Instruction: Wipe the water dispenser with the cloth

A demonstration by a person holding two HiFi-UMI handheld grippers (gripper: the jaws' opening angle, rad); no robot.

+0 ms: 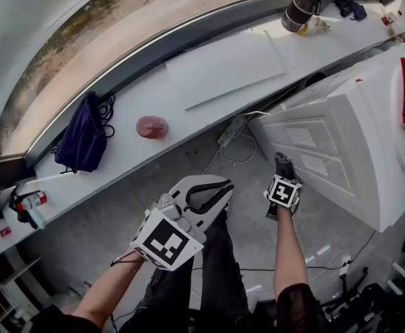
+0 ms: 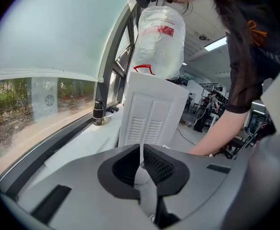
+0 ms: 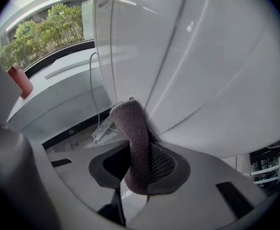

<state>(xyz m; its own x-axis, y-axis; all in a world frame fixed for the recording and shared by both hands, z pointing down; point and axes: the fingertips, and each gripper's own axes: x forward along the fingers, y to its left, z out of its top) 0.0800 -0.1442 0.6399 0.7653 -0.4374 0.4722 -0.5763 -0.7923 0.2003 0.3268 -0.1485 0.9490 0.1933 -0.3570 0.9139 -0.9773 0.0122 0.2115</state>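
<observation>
Brown-grey textured cloth point(image 3: 133, 137) clamped in the right tool point(image 3: 140, 163), pressed against the white water dispenser point(image 1: 341, 159) side panel, left tool point(image 2: 141, 163) nearer, jaws together, empty.

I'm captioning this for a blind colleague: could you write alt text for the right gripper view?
The right tongs grip a brownish cloth, its tip against the white dispenser that fills most of the frame. Behind at left, a white sill runs under a window.
</observation>
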